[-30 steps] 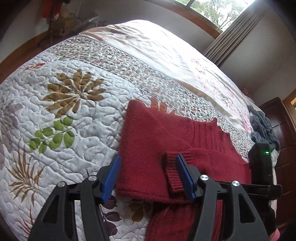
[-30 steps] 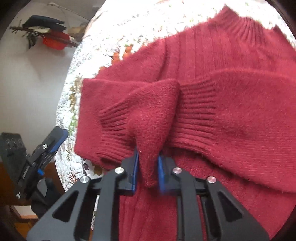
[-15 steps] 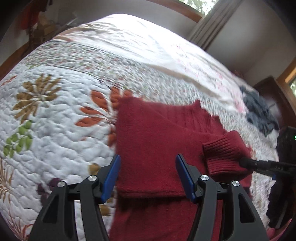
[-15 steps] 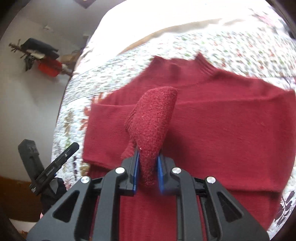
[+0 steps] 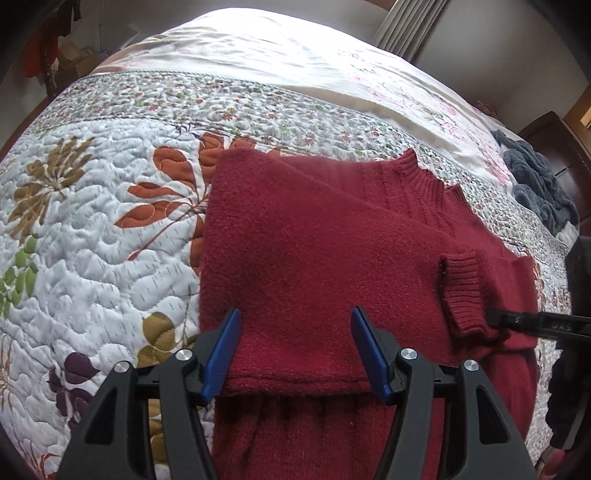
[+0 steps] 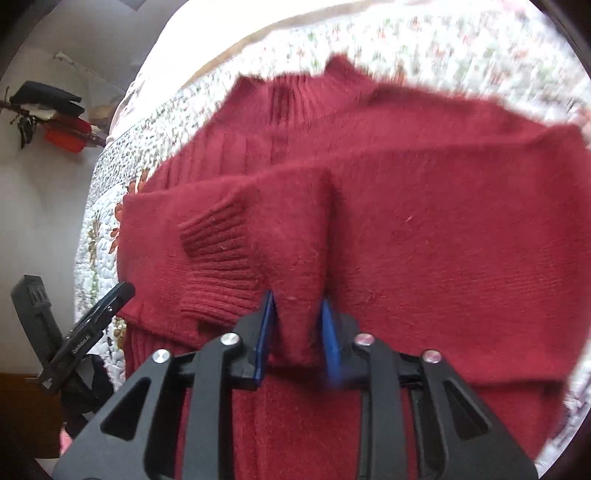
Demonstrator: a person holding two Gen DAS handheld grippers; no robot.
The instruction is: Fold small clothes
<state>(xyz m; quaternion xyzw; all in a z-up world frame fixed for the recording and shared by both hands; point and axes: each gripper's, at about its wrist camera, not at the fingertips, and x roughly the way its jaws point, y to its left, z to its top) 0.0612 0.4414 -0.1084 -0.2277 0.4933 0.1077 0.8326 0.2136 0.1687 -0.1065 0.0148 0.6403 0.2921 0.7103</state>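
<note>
Quilted bed [image 5: 92, 258] — left hand-held gripper [image 5: 295, 350] spread wide above red sweater [image 5: 314, 240]; right hand-held gripper [image 6: 299, 332] pinches sleeve [image 6: 288, 240].

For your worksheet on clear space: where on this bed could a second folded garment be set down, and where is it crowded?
Free: the quilt left of the red sweater, and the pale cover beyond its collar. Crowded: the right edge, by the grey-blue cloth heap and right gripper.

bed [image 5: 92, 229]: floral quilt | curtain [image 5: 402, 26] | dark wooden dresser [image 5: 554, 140] | walls pale
</note>
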